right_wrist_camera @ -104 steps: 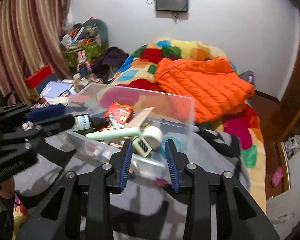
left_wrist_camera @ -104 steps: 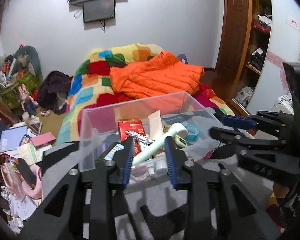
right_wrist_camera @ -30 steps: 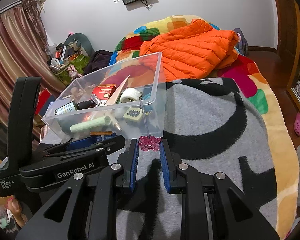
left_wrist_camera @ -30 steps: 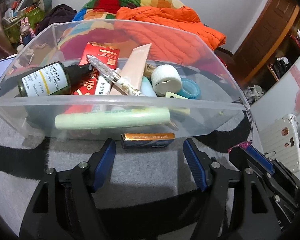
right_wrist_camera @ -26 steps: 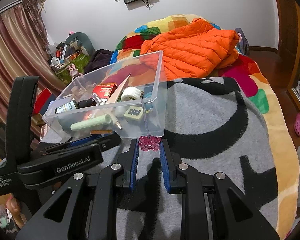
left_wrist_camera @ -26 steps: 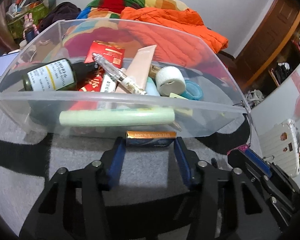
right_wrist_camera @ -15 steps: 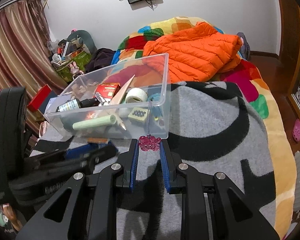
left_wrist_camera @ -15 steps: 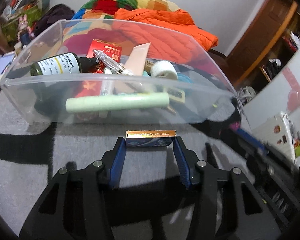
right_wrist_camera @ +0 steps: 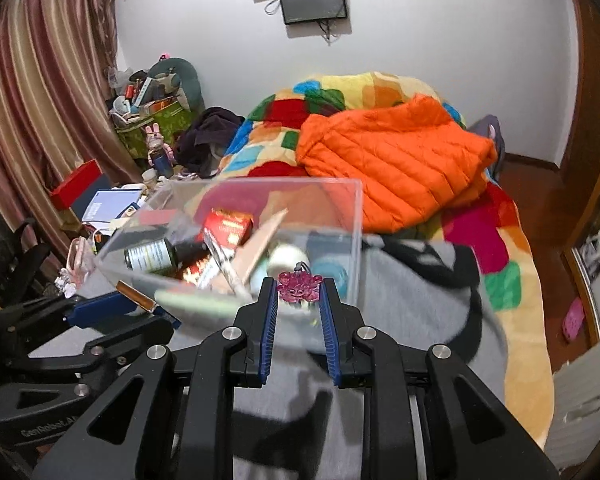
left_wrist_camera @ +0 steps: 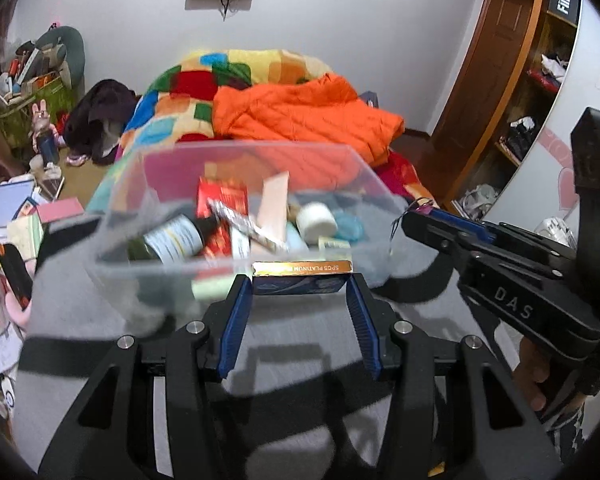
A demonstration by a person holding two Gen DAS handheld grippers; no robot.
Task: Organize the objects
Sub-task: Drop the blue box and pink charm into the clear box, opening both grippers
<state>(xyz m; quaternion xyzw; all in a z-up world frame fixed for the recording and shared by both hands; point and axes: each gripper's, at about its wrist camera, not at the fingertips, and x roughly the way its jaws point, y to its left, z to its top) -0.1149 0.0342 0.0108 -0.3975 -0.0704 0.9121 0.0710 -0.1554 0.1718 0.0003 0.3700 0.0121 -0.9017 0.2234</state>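
Our left tongs (left_wrist_camera: 300, 280) are clamped on the ends of a small blue box with a gold edge (left_wrist_camera: 302, 276), held just short of the clear bin (left_wrist_camera: 236, 152) ahead. Our right tongs (right_wrist_camera: 299, 292), closed narrow, pinch a pink glittery charm (right_wrist_camera: 299, 287) before the same bin's near wall.
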